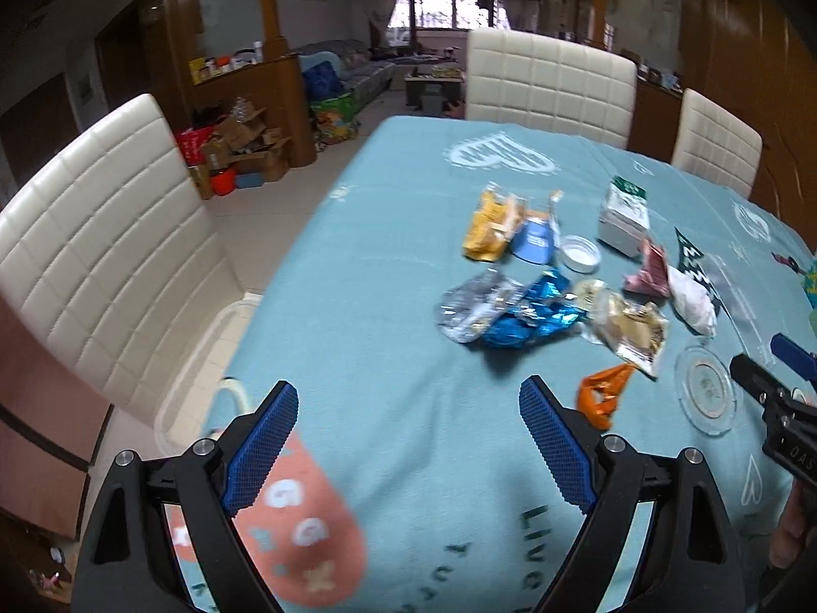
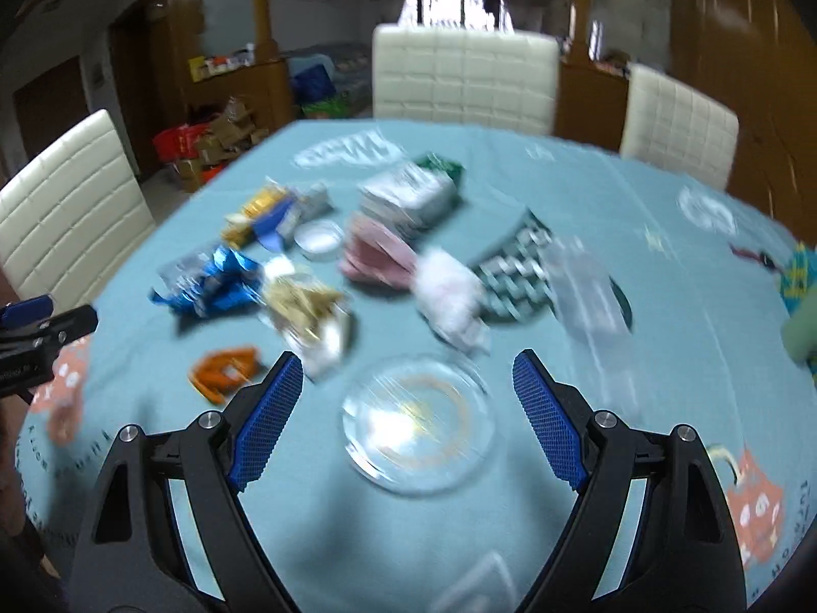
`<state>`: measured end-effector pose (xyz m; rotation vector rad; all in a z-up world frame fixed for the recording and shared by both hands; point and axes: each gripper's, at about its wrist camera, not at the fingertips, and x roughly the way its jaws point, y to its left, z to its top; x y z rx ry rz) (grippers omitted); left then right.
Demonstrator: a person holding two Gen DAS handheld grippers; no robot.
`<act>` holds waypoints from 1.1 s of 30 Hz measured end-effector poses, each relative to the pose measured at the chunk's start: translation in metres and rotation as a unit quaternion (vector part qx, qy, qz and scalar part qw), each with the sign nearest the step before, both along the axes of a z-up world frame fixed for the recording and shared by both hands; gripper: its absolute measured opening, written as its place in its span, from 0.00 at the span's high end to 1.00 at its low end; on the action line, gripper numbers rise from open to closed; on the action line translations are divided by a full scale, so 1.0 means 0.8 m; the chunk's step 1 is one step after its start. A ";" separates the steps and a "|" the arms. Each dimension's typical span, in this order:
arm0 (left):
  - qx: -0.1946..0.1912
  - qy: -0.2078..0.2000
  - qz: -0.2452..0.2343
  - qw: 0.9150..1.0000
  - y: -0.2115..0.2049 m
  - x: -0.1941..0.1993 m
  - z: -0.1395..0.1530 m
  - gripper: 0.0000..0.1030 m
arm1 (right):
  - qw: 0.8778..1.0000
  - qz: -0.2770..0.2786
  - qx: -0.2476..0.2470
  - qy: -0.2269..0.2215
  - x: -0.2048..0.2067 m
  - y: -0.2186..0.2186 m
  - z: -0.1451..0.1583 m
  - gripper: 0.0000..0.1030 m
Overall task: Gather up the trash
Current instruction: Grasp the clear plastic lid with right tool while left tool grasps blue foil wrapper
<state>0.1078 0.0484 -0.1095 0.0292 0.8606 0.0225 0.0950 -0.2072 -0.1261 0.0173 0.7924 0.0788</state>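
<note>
Snack trash lies scattered on the teal tablecloth point(image 1: 388, 265): a blue foil wrapper point(image 1: 531, 311), a silver wrapper point(image 1: 472, 306), a yellow packet point(image 1: 490, 225), an orange wrapper point(image 1: 602, 393), a clear beige packet point(image 1: 630, 332), a pink wrapper point(image 1: 648, 273), a crumpled white tissue point(image 1: 692, 301) and a white-green carton point(image 1: 625, 214). My left gripper point(image 1: 408, 439) is open and empty, short of the pile. My right gripper point(image 2: 408, 408) is open and empty above a clear glass dish point(image 2: 418, 421). The right view is blurred; the orange wrapper point(image 2: 224, 373) and blue wrapper point(image 2: 214, 286) show left.
A small white lid point(image 1: 579, 253) and a blue cup point(image 1: 536, 240) lie among the trash. A clear plastic bag point(image 2: 587, 286) rests on a checked dark wrapper point(image 2: 521, 270). White padded chairs point(image 1: 549, 84) stand around the table. The table's left edge point(image 1: 265, 306) drops to the floor.
</note>
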 end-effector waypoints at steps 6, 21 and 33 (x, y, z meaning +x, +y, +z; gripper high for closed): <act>0.002 0.024 -0.021 0.999 -0.035 0.024 -0.016 0.16 | 1.000 0.015 0.002 0.025 -0.004 -0.015 -0.025 0.11; 0.019 0.031 -0.030 0.999 -0.066 0.065 -0.028 0.16 | 0.997 0.024 0.027 0.069 0.023 -0.016 -0.059 0.05; 0.039 0.040 -0.049 0.997 -0.091 0.086 -0.042 0.27 | 0.996 0.040 0.047 0.057 0.025 -0.018 -0.057 0.14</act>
